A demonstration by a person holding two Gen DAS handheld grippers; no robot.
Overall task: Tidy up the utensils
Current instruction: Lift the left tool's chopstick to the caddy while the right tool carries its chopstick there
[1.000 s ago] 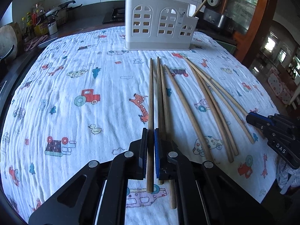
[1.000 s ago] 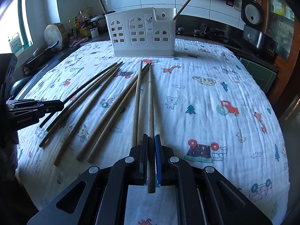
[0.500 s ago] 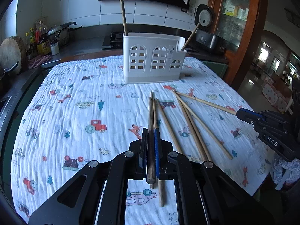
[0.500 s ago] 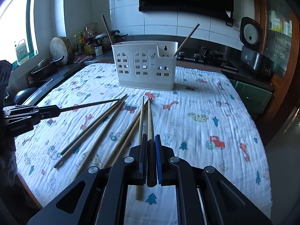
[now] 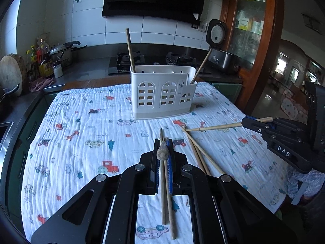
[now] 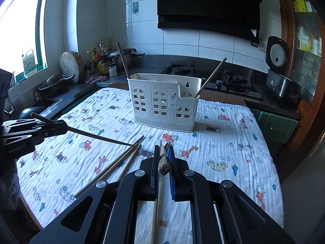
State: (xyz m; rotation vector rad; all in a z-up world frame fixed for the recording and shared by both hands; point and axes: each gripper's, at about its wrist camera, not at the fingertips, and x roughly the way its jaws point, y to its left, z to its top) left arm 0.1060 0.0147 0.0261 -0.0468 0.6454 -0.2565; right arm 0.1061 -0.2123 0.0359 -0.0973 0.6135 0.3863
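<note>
Clamping one chopstick (image 5: 161,154) each, both hand-held grippers (image 5: 163,142) (image 6: 164,148) point toward caddy (image 5: 162,93).

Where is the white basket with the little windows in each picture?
Left wrist view: the white basket stands at the far end of the cloth, upper middle, straight beyond the tool.
Right wrist view: the white basket sits at the middle, beyond the tool and a bit left.
Shared landmark: the rice cooker on the counter, to the basket's right in both.
</note>
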